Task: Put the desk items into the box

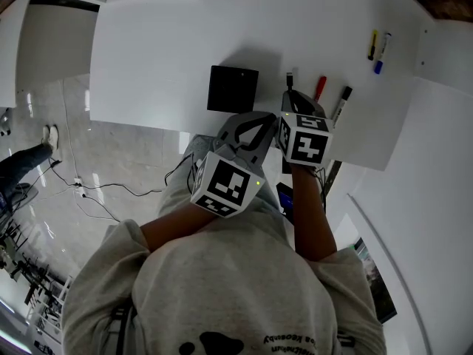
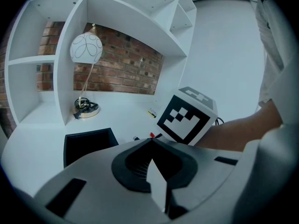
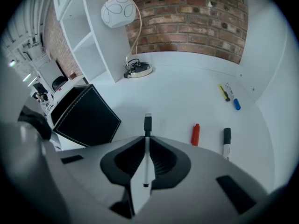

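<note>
- The right tongs (image 3: 147, 137) pinch a white marker (image 3: 146, 153) lengthwise, and its black cap pokes out past the tips.
- The left tongs (image 2: 152, 139) are pressed together with nothing between them, close beside the right tongs on their left.
- The black box (image 3: 86, 116) stands on the white bench (image 3: 187, 94), ahead and left of the right tongs.
- A red marker (image 3: 195, 134) and a black-capped marker (image 3: 226, 143) lie just right of the right tongs.
- A yellow marker (image 3: 224, 92) and a blue-capped marker (image 3: 232, 97) lie farther ahead on the right.
</note>
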